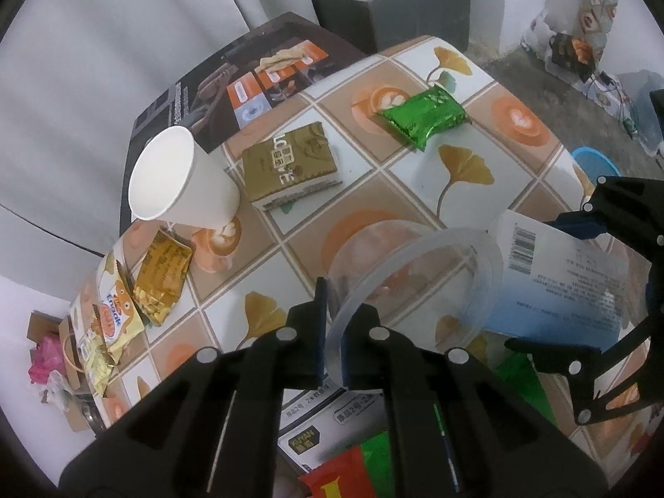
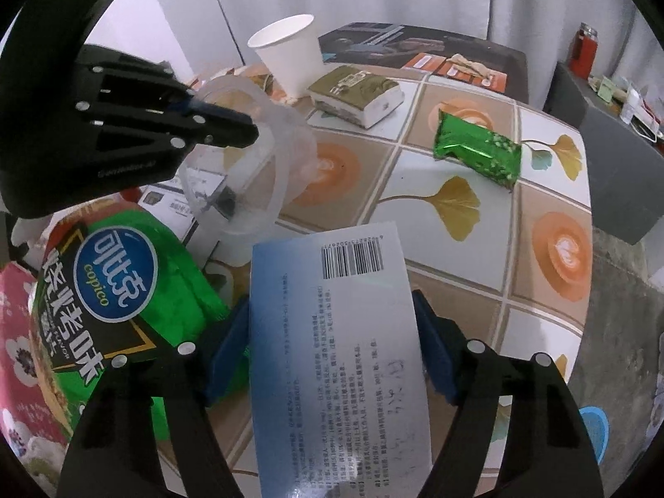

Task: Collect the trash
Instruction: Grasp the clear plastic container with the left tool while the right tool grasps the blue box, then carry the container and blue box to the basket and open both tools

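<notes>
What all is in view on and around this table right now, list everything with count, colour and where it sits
clear plastic cup: 1, see-through, tipped, rim pinched by left gripper
blue-white box: 1, barcode side up, between right pads
paper cup: 1, white, far left edge
tissue pack: 1, olive-gold, mid table
green wrapper: 1, far side
gold sachet: 1, left edge
yellow snack bag: 1, beside sachet
green chip bag: 1, near left
table: 1, tiled cloth
left gripper: black, shut on cup rim
right gripper: black, blue pads on box
</notes>
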`<state>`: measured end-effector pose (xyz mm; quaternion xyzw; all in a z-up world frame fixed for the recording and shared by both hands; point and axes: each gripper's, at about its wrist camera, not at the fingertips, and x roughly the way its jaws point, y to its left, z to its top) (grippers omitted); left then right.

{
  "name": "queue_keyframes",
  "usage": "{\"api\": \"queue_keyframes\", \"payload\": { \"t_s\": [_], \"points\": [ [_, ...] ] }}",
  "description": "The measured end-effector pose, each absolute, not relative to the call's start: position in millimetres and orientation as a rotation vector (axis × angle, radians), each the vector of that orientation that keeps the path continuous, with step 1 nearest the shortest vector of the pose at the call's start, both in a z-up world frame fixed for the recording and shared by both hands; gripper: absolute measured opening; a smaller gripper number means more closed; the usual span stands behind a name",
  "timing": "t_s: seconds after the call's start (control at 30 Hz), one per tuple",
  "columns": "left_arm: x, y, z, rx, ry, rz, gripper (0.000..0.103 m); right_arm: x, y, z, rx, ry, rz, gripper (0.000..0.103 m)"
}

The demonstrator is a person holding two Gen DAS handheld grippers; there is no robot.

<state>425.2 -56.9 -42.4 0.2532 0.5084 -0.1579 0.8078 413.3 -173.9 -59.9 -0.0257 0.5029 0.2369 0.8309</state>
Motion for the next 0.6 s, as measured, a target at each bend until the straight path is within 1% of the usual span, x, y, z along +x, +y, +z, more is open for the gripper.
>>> {"api": "queue_keyframes", "payload": {
  "t_s": [0.27,0.6],
  "points": [
    [419.5,-60.0,-28.7,0.524,1.058,-0.34,0.004,403.5,-187.4,-43.1,-0.028,1.04,0.488,0.072],
    [402.3,-66.1,6.0,0.532,0.997,-0.319,0.004,385.1,-207.2,-9.8,0.032,0.977,0.472,0.072]
  ]
}}
